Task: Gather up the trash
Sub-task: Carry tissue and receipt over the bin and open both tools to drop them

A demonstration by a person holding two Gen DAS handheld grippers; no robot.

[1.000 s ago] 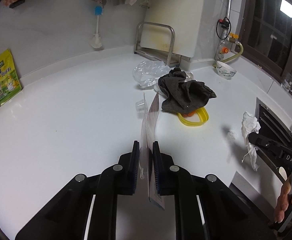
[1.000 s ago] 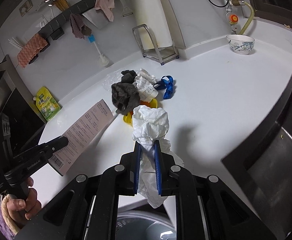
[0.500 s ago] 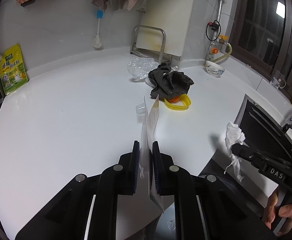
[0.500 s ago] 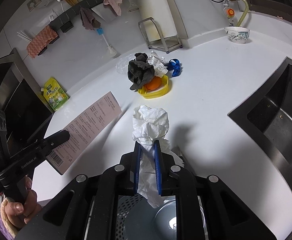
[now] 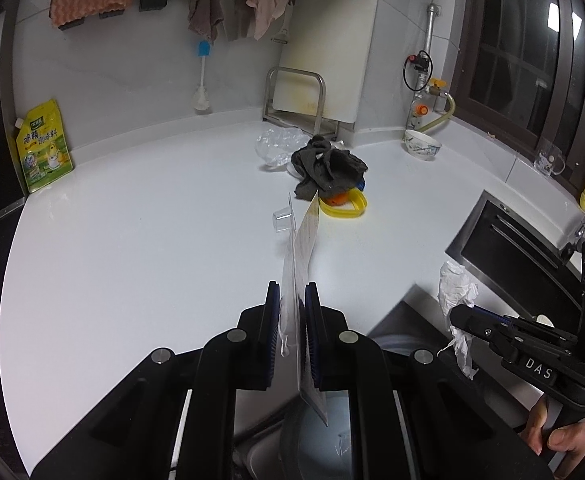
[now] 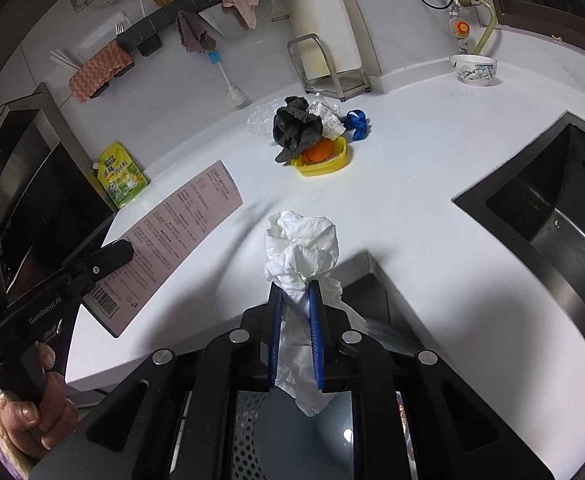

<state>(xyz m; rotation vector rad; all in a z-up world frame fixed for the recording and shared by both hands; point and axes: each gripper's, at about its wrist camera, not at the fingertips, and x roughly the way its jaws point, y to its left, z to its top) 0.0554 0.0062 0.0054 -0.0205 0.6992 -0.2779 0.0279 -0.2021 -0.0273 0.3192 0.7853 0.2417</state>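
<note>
Trash now hangs above the bin (image 6: 304, 432): both grippers moved back from the bench (image 5: 152, 220), right gripper (image 6: 295, 292) jaws clenched on the tissue (image 6: 300, 248), left gripper (image 5: 292, 294) jaws on the packaging card (image 5: 306, 240); release seems next.

Left claw (image 5: 292, 300) clamped, right claw (image 6: 295, 300) clamped, both raised, hands gripping handles.

A home kitchen: white counter (image 5: 140, 240), sink (image 6: 552, 208), hung dishcloths (image 5: 206, 14), cutting board (image 5: 324, 44).
</note>
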